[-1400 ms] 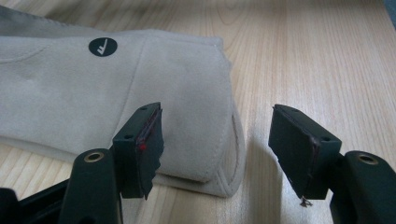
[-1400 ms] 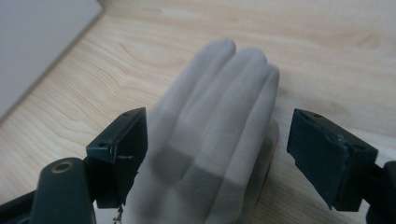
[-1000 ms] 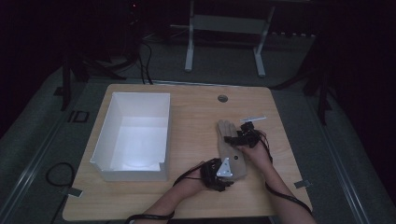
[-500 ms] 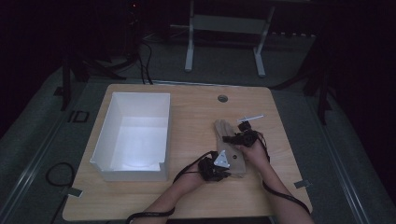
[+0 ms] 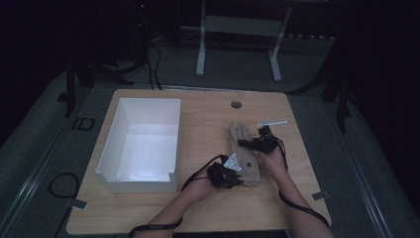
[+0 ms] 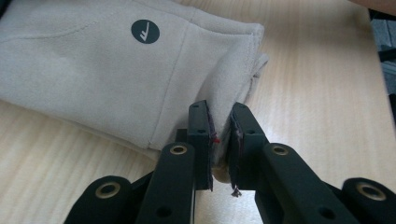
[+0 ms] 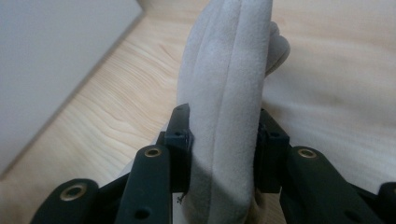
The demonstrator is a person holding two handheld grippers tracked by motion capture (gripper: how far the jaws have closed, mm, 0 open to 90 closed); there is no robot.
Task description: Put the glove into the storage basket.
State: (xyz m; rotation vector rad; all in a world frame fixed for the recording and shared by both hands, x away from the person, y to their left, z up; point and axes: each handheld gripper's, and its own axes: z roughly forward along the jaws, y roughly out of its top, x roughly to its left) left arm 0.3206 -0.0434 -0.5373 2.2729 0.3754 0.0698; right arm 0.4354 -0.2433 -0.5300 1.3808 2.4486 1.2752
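In the high view, a beige suede-like fabric glove (image 5: 243,153) lies flat on the light wooden counter (image 5: 208,111), right of the frame's centre, its finger end pointing toward the top. The left gripper (image 5: 229,174) sits at the glove's lower edge, just below centre, and the right gripper (image 5: 247,143) meets the glove from its right side. A white rectangular open box (image 5: 141,144) stands on the left half of the counter, well apart from the glove. A small dark round grommet (image 5: 236,104) sits in the counter above the glove.

In the left gripper view, the left gripper's (image 6: 220,135) fingers (image 6: 200,140) are pinched tight on the glove's (image 6: 116,79) cuff edge, a thin fold of fabric between the pads. A dark round logo patch (image 6: 145,31) shows on the glove at upper left.

In the right gripper view, the right gripper (image 7: 224,140) has a raised, thick fold of the glove (image 7: 233,93) between its fingers (image 7: 180,140). The jaws have just been closing, and both pads press against the fold. The white box's wall (image 7: 51,56) fills the upper left.
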